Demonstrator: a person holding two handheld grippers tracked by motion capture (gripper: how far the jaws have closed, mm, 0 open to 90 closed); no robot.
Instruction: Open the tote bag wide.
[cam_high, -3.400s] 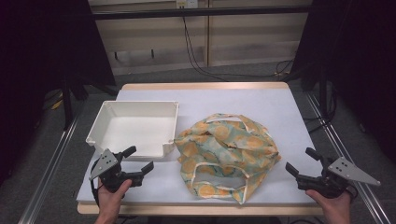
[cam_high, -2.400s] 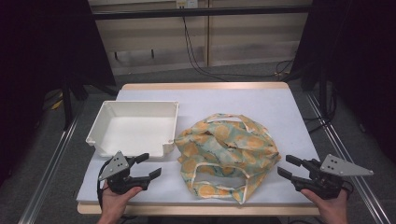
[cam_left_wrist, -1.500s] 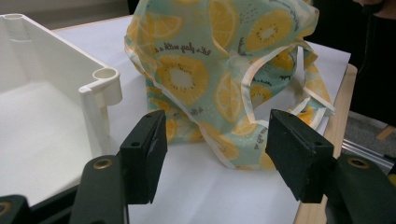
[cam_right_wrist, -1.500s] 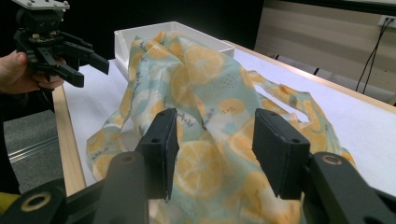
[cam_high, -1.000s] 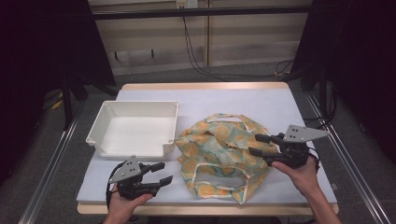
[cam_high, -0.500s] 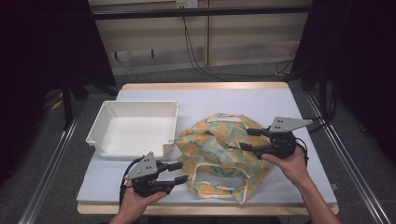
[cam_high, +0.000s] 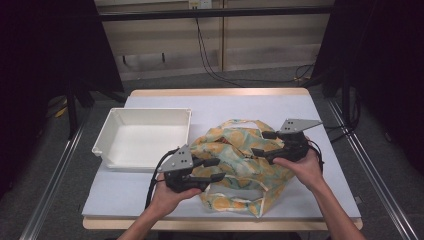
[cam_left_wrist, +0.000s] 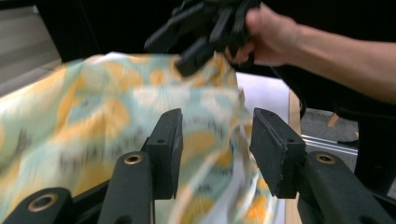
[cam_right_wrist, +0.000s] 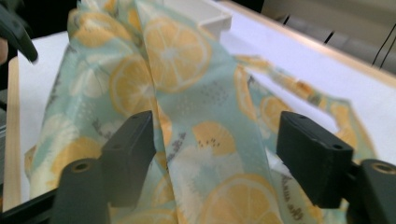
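The crumpled lemon-print cloth bag (cam_high: 240, 165) is seen lying on the white bench (cam_high: 320, 150), just right of the white tray (cam_high: 142, 140), and both grippers are now brought in over it. The left gripper (cam_high: 212, 170) is held at the bag's near-left edge; its jaws stand apart with fabric seen between them in the left gripper view, but no pinch is made out, the cloth being blurred there. The right gripper (cam_high: 265, 143) is poised over the bag's top right, and its jaws have just been opening; in the right gripper view they stand wide, a raised fold of cloth lying between them and untouched by either pad. Nothing is gripped yet, it is judged. The approach looks done; the grasp on each side, and whatever folding or moving toward the tray is meant, is all left.
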